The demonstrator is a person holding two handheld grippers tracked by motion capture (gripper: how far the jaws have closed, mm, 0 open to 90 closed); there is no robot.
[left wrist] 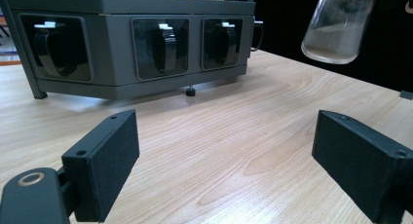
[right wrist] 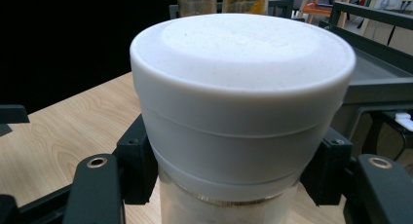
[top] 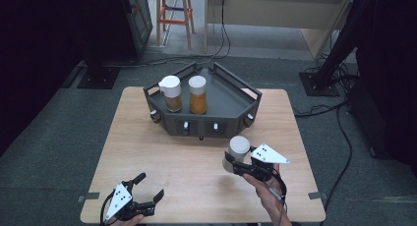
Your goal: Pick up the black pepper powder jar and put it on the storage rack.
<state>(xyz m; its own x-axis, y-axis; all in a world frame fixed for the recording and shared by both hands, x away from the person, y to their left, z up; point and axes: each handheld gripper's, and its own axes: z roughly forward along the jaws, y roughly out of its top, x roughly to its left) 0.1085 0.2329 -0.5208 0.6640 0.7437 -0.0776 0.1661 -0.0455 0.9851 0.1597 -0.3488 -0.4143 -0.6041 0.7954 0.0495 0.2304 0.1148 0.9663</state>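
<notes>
jar: clear glass with a white cap, tilted, held clear above the worktop in front of the grey tray
right gripper: my jaws clamp it just under the cap
left gripper: jaws apart, holding nothing
handling: I judge it rigid, smooth, breakable; gripping the neck below the cap looks best

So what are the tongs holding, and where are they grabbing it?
The right tongs hold a clear jar with a white lid, pinched on its sides just under the lid and lifted off the table. The left tongs are open and hold nothing.
</notes>
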